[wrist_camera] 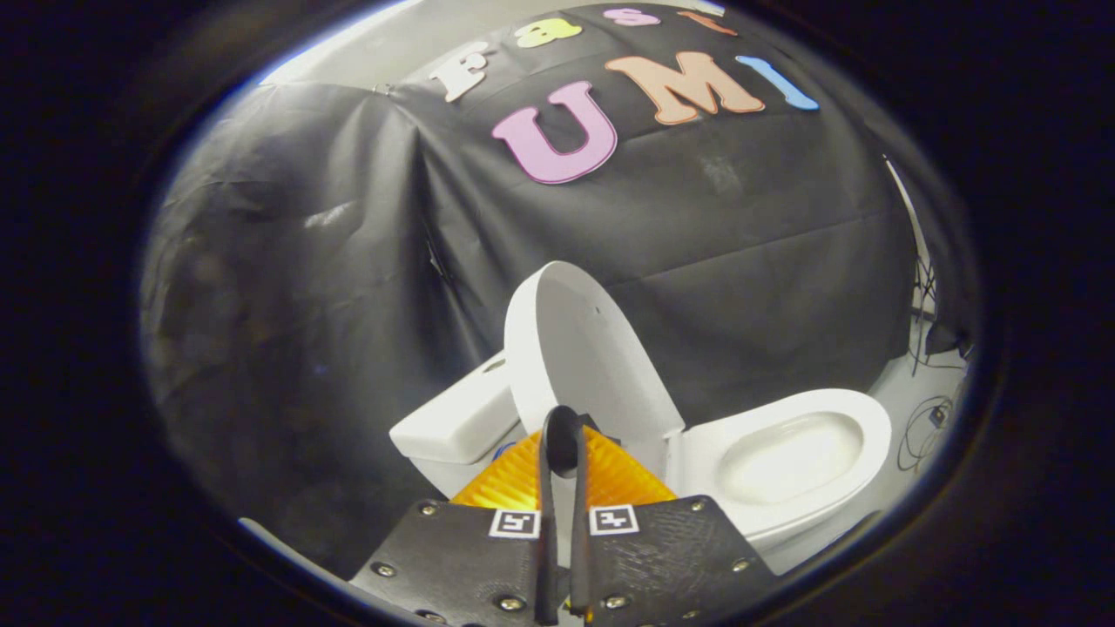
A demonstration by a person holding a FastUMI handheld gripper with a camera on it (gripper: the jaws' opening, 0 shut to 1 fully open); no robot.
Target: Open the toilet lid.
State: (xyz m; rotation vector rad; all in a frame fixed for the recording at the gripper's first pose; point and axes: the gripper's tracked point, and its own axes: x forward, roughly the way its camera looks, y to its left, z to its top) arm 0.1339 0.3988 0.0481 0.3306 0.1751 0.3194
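Note:
The white toilet lid [584,340] stands raised, leaning back toward the tank [453,418], with its inner face turned to me. Beside it the seat ring [858,418] lies flat over the open bowl [784,457]. My gripper [562,422] is shut, its fingertips meeting just in front of the lid's lower rim, on the tank side. I see nothing pinched between the fingers. Whether the tips touch the lid I cannot tell.
Black cloth [348,261] hangs close behind the toilet as the booth's wall. Loose cables [928,427] lie on the pale floor beyond the bowl, near the cloth's edge.

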